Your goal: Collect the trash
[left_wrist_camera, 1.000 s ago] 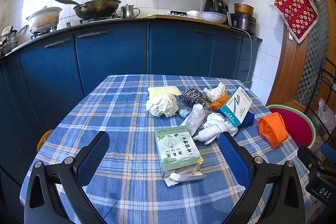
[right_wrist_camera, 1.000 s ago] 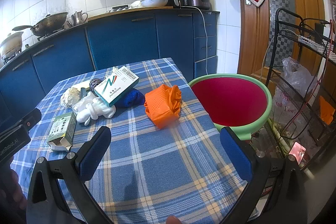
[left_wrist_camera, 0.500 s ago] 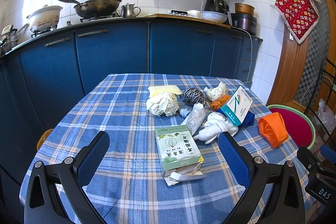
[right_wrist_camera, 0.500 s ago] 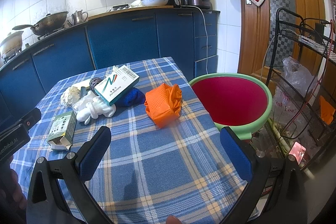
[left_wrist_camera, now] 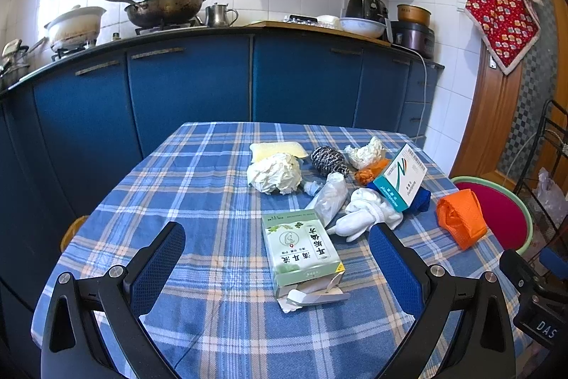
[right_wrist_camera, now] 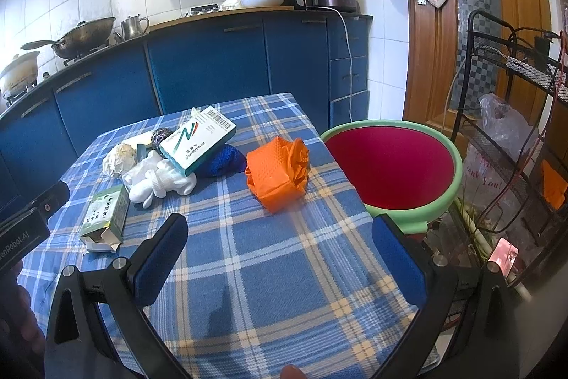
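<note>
Basin [right_wrist_camera: 447, 201] abuts table [right_wrist_camera: 284, 272] edge; both tools [left_wrist_camera: 277, 258] [right_wrist_camera: 280, 254] wide open, empty.

Blue knit item [right_wrist_camera: 222, 160] mostly buried under the teal-and-white box [right_wrist_camera: 196, 140], can't ID it. Print on the green carton [left_wrist_camera: 300, 245] too small to read. Basin [left_wrist_camera: 525, 219] half cut off behind the table edge in my left view. Contents of the plastic bag [right_wrist_camera: 504, 126] on the rack unreadable.
</note>
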The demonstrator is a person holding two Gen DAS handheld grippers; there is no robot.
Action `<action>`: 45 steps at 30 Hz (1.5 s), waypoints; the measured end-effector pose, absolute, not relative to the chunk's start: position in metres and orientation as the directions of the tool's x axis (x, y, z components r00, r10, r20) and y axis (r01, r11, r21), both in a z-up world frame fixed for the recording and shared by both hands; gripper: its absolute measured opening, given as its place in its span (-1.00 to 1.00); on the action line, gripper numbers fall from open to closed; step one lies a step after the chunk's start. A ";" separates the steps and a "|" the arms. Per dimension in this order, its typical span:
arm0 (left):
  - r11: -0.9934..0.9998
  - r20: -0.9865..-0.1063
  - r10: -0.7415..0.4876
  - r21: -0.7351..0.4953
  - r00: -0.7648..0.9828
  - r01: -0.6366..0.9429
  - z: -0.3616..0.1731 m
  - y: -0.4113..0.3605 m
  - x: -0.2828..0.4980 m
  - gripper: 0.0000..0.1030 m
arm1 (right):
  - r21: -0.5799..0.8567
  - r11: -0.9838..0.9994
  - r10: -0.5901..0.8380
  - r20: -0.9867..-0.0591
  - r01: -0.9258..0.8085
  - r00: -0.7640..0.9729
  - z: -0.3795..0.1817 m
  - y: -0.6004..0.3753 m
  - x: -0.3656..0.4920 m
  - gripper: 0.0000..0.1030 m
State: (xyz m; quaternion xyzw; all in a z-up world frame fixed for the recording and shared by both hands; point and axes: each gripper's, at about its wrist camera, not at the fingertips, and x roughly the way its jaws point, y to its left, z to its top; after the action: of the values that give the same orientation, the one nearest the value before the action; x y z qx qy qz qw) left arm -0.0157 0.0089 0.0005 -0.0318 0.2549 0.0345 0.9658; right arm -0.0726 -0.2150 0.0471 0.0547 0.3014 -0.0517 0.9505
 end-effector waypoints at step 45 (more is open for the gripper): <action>0.998 -0.818 0.001 -0.038 0.576 -0.055 -0.056 0.000 0.079 0.70 | 0.085 0.992 0.120 -0.832 -0.088 0.541 0.000 -0.234 0.071 0.68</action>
State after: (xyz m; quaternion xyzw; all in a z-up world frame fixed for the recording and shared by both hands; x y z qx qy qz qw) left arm 0.0790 -0.0002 -0.0556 -0.0294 0.4602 0.0156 0.8872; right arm 0.0715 -0.2344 0.0003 0.0166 0.4753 0.0592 0.8777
